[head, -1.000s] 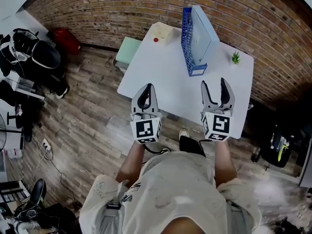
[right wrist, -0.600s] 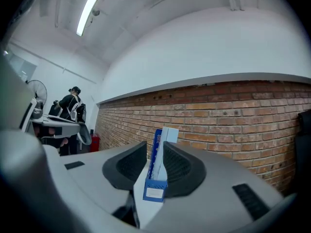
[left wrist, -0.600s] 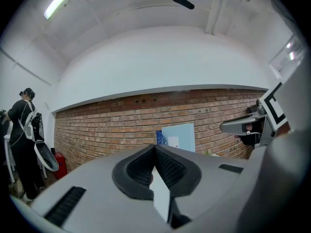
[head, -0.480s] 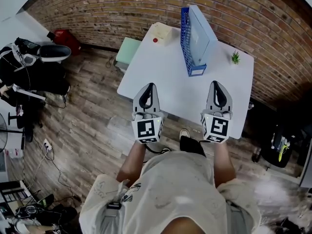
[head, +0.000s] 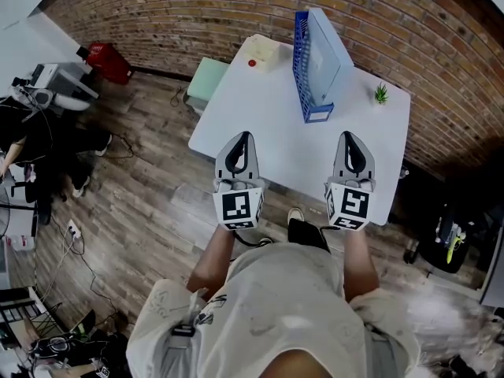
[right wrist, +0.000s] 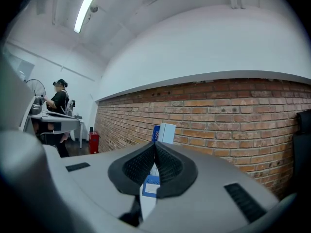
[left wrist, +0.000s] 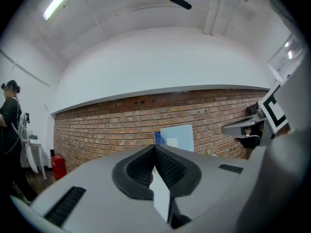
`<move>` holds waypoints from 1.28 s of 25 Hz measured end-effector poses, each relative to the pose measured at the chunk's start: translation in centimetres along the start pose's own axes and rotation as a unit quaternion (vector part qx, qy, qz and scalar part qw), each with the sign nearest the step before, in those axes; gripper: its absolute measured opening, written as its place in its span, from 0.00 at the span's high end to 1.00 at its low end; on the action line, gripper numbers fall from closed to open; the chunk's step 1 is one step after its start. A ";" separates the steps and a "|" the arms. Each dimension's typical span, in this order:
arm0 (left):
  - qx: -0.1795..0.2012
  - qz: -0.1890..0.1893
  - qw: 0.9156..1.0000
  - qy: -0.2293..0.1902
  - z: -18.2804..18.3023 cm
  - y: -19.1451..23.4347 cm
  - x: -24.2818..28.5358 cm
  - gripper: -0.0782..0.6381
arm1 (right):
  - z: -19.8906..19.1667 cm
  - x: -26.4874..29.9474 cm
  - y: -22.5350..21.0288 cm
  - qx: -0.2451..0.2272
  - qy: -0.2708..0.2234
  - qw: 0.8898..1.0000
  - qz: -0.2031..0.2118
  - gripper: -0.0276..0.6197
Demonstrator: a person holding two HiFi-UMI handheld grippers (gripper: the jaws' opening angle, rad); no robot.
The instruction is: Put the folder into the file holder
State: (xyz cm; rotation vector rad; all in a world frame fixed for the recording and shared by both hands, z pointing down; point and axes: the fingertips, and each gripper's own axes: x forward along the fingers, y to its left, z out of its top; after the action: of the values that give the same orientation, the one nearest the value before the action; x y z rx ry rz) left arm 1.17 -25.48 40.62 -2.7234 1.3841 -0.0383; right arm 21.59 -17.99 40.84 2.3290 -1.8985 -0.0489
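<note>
Right gripper (head: 351,136) now closed and empty, left gripper (head: 244,136) closed, empty, folder (head: 329,53) unmoved in file holder (head: 300,57)

Left hand-held gripper (left wrist: 155,146) is pointing level at a brick wall (left wrist: 97,130), its jaws meeting tip to tip with nothing between them. Just above the tips a pale blue folder (left wrist: 178,136) is standing upright. A blue sliver, probably the file holder (left wrist: 157,139), is showing at its left edge. The right hand-held gripper (left wrist: 229,128) is reaching in from the right. A person (left wrist: 9,115) is standing at far left.
</note>
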 end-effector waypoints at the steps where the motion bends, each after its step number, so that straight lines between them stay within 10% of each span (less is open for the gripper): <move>1: 0.000 0.000 1.000 0.000 0.0 -0.1 0.0 0.87 | 0.0 0.0 -0.1 0.001 0.000 1.000 0.000 0.93; 32: 0.000 -0.007 1.000 0.011 -0.2 -0.8 0.8 0.87 | -0.8 0.7 -1.0 0.000 0.017 1.000 0.008 0.93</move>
State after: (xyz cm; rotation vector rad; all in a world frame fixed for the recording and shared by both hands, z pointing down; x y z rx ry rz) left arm 2.24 -25.67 40.86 -2.7420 1.3705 -0.0690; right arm 22.83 -18.37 41.58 2.3002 -1.8998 -0.0061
